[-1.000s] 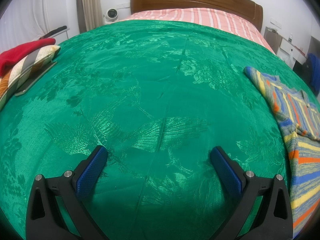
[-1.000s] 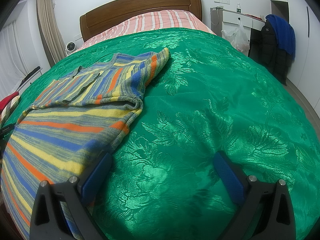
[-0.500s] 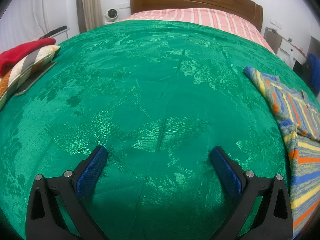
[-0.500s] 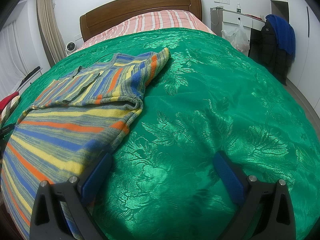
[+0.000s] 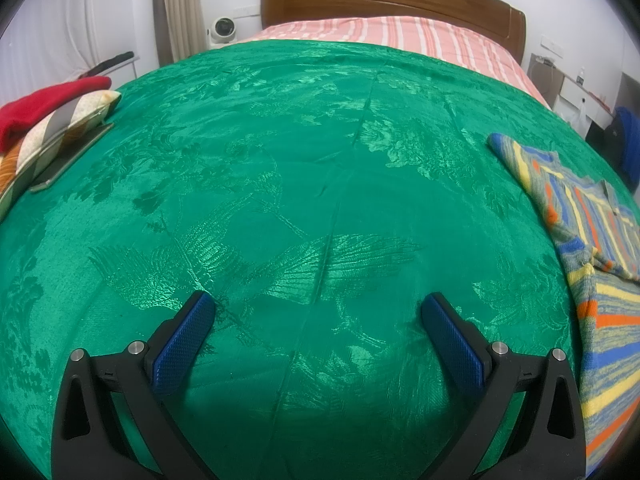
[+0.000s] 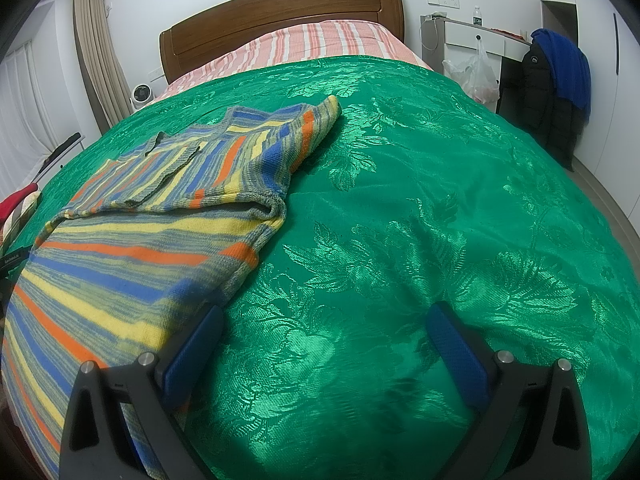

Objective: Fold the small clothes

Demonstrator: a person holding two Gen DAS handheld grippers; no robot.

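Green cover (image 5: 280,184): glossy satin with woven leaves and flowers, lying over the bed, creased down its middle.
Change: nothing is moving; against the views from a second ago, both grippers and the sweater are sitting exactly as they were, so folding is not advancing, and I judge this a pause.
Sweater (image 6: 132,240): striped knit in blue, yellow, orange and grey, lying flat between the two grippers, nearer the bed's foot edge; one sleeve is already lying folded across the chest, the hem end spreading wide toward the foot.
Sweater texture: soft and ribbed, likely gripping the slick cover little, so it may slide when pulled.
Left gripper (image 5: 318,314): hovering wide over bare cover, holding nothing, sweater (image 5: 592,248) well off toward its right.
Right gripper (image 6: 324,328): spread wide, empty, its left pad (image 6: 192,356) hanging over the sweater's edge.
Pads: blue, finely dimpled rubber on black frames.
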